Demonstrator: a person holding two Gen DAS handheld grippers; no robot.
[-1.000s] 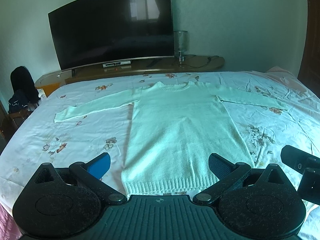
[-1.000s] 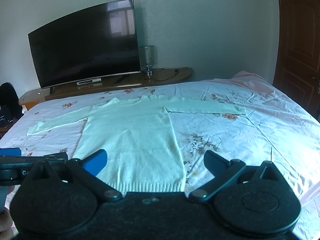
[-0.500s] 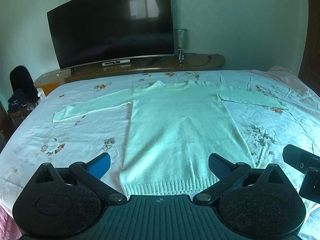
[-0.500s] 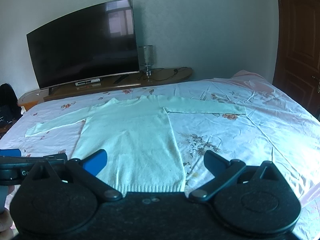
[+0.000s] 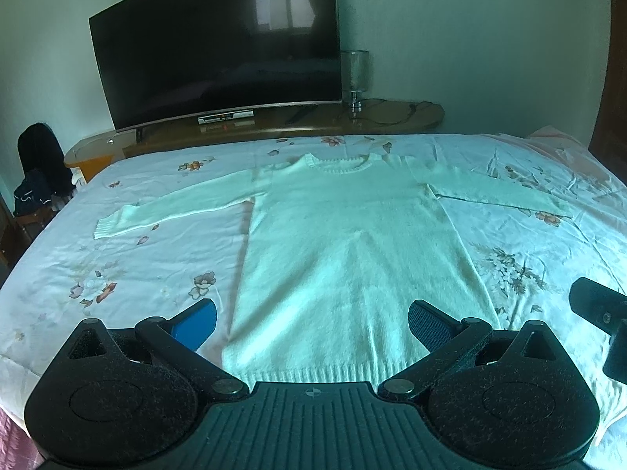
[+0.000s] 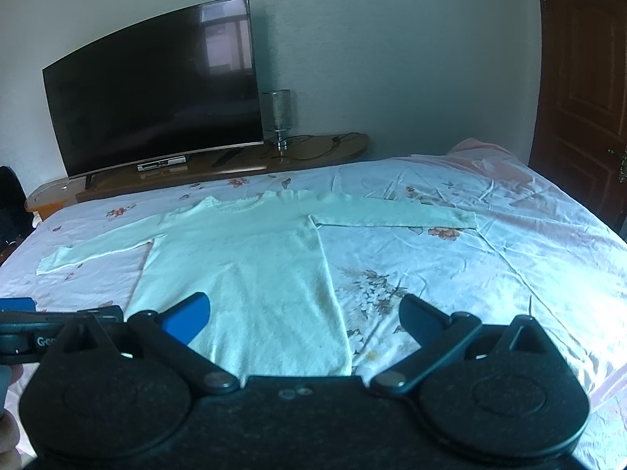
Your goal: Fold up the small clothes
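A pale knit sweater [image 5: 345, 243] lies flat on the bed, collar far, hem near, both sleeves spread out sideways. It also shows in the right wrist view [image 6: 243, 274]. My left gripper [image 5: 311, 323] is open and empty, held above the hem with its fingers astride the body. My right gripper [image 6: 305, 313] is open and empty, above the hem's right corner. The right gripper's body shows at the edge of the left wrist view [image 5: 599, 305].
The bed has a floral sheet [image 5: 117, 274]. Behind it stands a wooden console [image 5: 274, 125] with a large dark TV [image 5: 219, 55] and a glass lamp [image 5: 354, 74]. A chair with dark clothes [image 5: 39, 168] is at the left. A brown door [image 6: 580, 78] is at the right.
Both grippers have risen and tilted slightly, so the sweater sits a little lower in view. Jaws stay open. The sweater has not moved.
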